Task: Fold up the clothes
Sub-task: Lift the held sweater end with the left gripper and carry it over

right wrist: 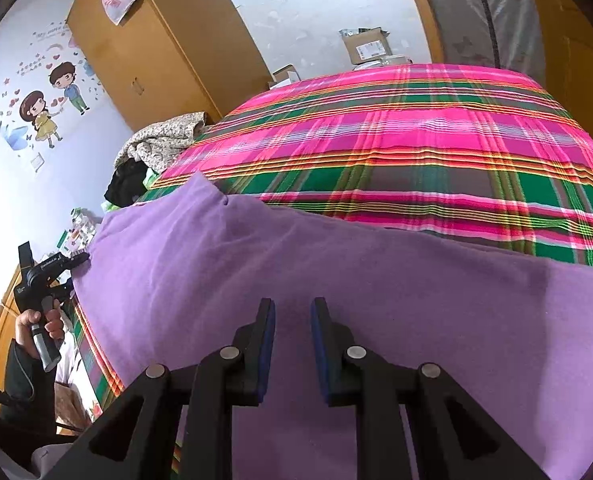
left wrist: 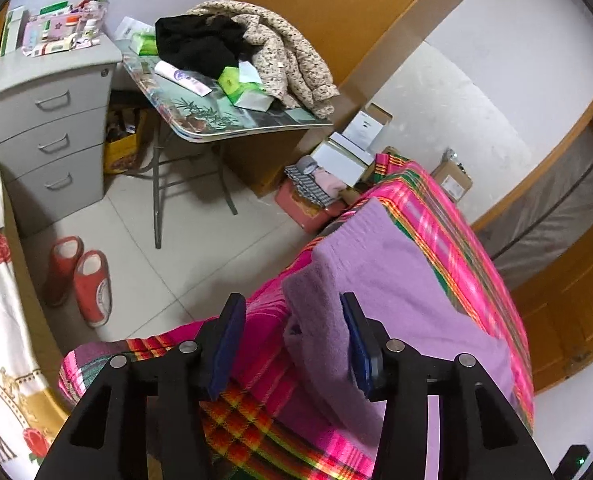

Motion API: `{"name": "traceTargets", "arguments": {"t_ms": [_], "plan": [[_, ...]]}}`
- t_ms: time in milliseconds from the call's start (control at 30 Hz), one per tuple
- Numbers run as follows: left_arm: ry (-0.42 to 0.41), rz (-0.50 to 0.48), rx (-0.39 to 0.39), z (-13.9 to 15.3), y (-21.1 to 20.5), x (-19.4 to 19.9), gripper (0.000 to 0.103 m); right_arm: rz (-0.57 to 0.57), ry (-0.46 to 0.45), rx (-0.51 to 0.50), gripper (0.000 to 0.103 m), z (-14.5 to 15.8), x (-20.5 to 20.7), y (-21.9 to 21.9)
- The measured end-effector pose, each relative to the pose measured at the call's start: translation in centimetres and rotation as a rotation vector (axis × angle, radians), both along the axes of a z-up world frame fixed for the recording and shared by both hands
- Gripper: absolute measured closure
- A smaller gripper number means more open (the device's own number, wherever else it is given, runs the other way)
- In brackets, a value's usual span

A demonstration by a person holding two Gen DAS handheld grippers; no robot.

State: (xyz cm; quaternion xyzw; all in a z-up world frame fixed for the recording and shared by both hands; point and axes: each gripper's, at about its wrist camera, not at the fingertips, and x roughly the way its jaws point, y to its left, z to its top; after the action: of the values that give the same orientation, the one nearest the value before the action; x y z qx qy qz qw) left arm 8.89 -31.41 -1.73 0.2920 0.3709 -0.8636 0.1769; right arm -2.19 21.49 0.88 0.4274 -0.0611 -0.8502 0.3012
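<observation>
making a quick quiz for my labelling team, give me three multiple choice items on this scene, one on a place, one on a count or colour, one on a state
1. Where does the purple fleece garment lie?
A. on the pink and green plaid bedspread
B. on the folding table
C. on the tiled floor

2. How many drawers does the grey cabinet show?
A. two
B. three
C. five

3. How does the left gripper stand?
A. shut on a slipper
B. open, clear of all cloth
C. open, fingers astride a fold of the garment

Key:
1 A, the right wrist view shows the garment spread over the plaid cover.
2 B, three handles sit one above another on the cabinet front.
3 C, the left wrist view shows a wide gap between the blue pads, with a purple fold in it.
</observation>
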Motion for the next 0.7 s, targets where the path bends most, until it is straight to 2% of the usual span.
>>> {"name": "traceTargets", "arguments": {"t_ms": [233,467,500,633,700], "plan": [[0.011,-0.025,-0.082,0.5,1.6,-1.0,0.053,-0.003,0.004,0.007,0.084,0.1,0.3,-0.1],[0.039,-0.027,-0.049,0.3,1.2,-0.1,0.054,0.003,0.002,0.008,0.084,0.1,0.3,-0.3],[0.038,-0.023,-0.048,0.3,1.2,-0.1,0.056,0.004,0.001,0.007,0.084,0.1,0.3,-0.3],[0.025,-0.013,-0.036,0.0,1.3,-0.7,0.081,0.011,0.004,0.005,0.084,0.2,0.4,-0.5],[0.025,-0.016,-0.039,0.1,1.3,-0.9,0.085,0.012,0.008,0.008,0.083,0.2,0.4,-0.5]]}}
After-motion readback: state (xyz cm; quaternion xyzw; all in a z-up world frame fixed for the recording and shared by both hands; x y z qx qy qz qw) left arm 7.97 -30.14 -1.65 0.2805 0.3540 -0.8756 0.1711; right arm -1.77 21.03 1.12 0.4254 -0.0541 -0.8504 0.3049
